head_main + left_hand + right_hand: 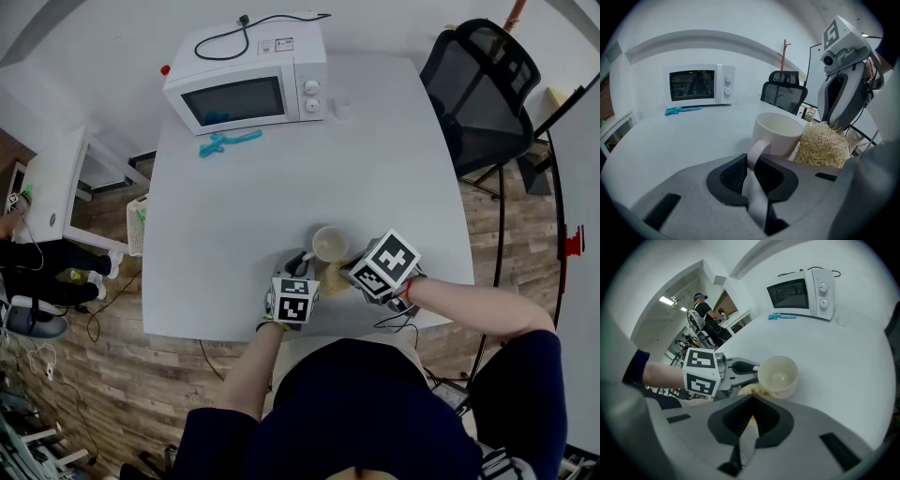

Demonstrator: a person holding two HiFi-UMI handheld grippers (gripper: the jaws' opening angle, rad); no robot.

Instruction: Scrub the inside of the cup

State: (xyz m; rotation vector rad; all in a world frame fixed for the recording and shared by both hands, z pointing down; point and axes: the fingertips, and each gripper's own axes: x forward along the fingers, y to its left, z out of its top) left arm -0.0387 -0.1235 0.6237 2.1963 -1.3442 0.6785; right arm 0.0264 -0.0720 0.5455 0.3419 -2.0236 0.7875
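- Two grippers work close together at the near edge of the white table (234,216), with the cup between them and the microwave (248,89) well apart at the far side.
- Left gripper (751,171): its jaws are closed on the cup handle (757,152), and the ribbed pads pinch the loop from both sides.
- Cup (780,133): a pale mug that stands upright on the table just ahead of the left gripper.
  - Its mouth points straight up and its long axis is vertical.
  - Its handle points back toward the person and into the left jaws.
  - The inside looks bare, with nothing in it.
- Loofah scrubber (822,145): a straw-coloured fibre wad outside the cup, against its right side and below rim level. I cannot tell whether it rests on the table or hangs just off it.
- Right gripper (750,420): its jaws are pressed together on the scrubber, and a tuft of fibre shows in the pinch. It angles in from the right toward the cup.
- Step in hand, as I judge it: the cup is steadied and the scrubber gripped, but scrubbing is not yet begun.
- Next move likely calls for:
  - lifting the wad clear of the rim, centring it over the mouth and pushing it down inside;
  - then turning it against the wall and bottom while the left grip resists the twist at the handle.
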